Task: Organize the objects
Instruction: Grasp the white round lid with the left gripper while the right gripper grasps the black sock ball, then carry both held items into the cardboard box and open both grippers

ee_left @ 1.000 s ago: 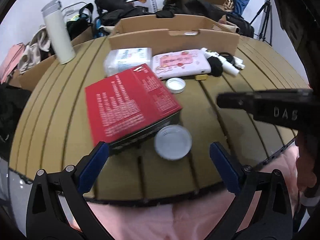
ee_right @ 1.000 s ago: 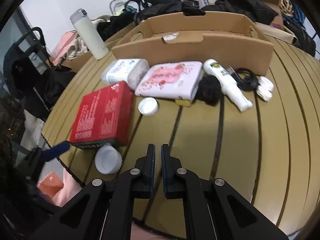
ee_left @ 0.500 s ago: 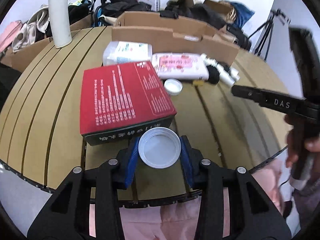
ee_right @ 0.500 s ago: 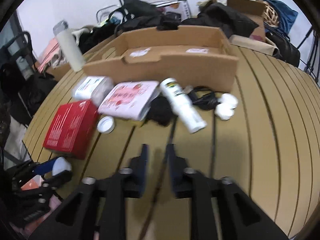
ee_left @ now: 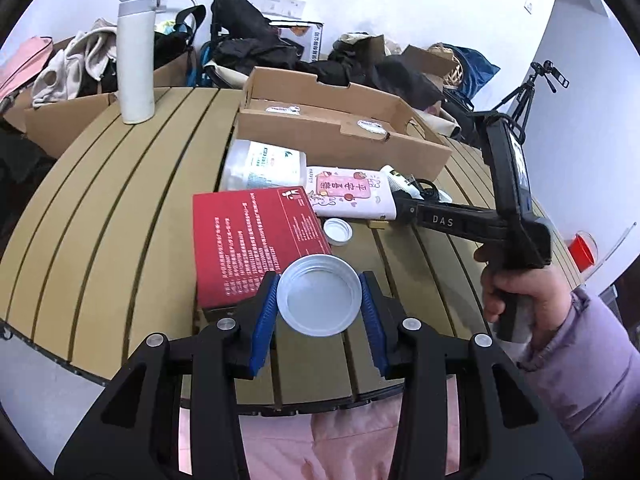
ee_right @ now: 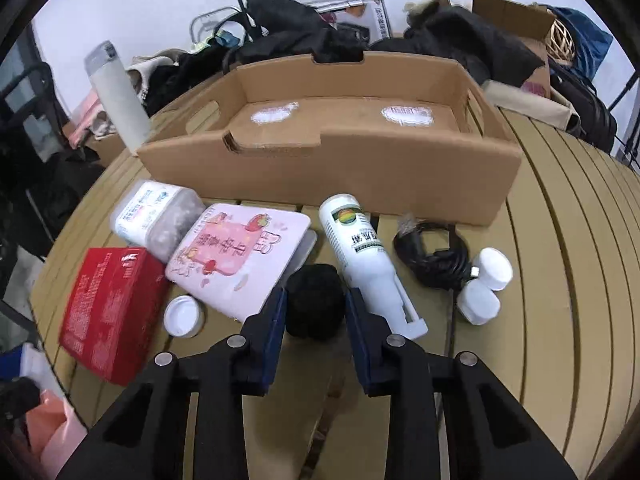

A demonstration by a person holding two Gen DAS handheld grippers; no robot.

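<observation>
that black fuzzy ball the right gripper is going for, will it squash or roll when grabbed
The black ball looks soft and fuzzy, so it will probably squash between the closing right gripper pads rather than slip. It seems light. Being roundish, it might roll toward the white bottle if nudged.

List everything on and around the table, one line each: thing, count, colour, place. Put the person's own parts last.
large lid: 1, white, between the left gripper's pads
small lid: 1, white, beside the red box
red box: 1, red, table's near left
pink pack: 1, pink, centre
wipes pack: 1, white, behind the red box
black bundle: 1, black, between the right gripper's closing jaws
bottle: 1, white, lying down
cable: 1, black, coiled
small jars: 2, white, beside the cable
cardboard tray: 1, brown, far side
flask: 1, white, upright
left gripper: black, blue pads
right gripper: black
hand: 1, lilac sleeve
</observation>
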